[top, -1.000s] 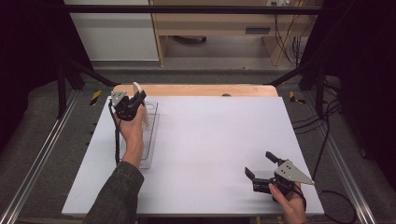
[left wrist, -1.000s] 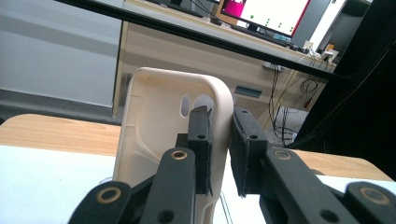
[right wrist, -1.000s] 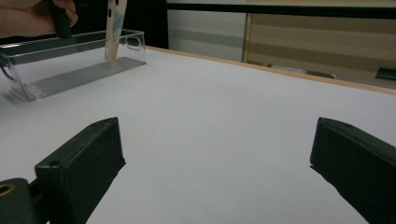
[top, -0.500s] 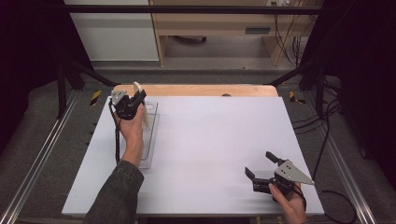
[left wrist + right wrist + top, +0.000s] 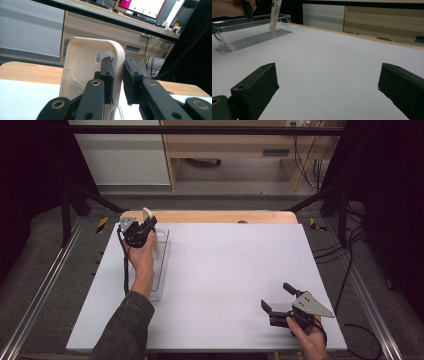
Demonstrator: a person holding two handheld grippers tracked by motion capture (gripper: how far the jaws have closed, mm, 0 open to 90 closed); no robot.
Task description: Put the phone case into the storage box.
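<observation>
White table (image 5: 225, 270); clear tray (image 5: 161, 270) lies at its left.

nothing has shifted since the earlier pictures. the left gripper (image 5: 148, 225) grips the cream phone case (image 5: 82, 65) above the clear tray (image 5: 162, 270) exactly as before. the right gripper (image 5: 277, 300) sits open in the same spot on the table (image 5: 225, 270).

The high view is looking forward and down from above the near edge of the white rectangular table (image 5: 220, 270). The left gripper view is sitting very close at the far left, facing away over the cream plastic phone case (image 5: 85, 72). The right gripper view is sitting low at the near right, facing across the tabletop toward the clear plastic tray (image 5: 249, 30), which the high view is sharing (image 5: 162, 270).
</observation>
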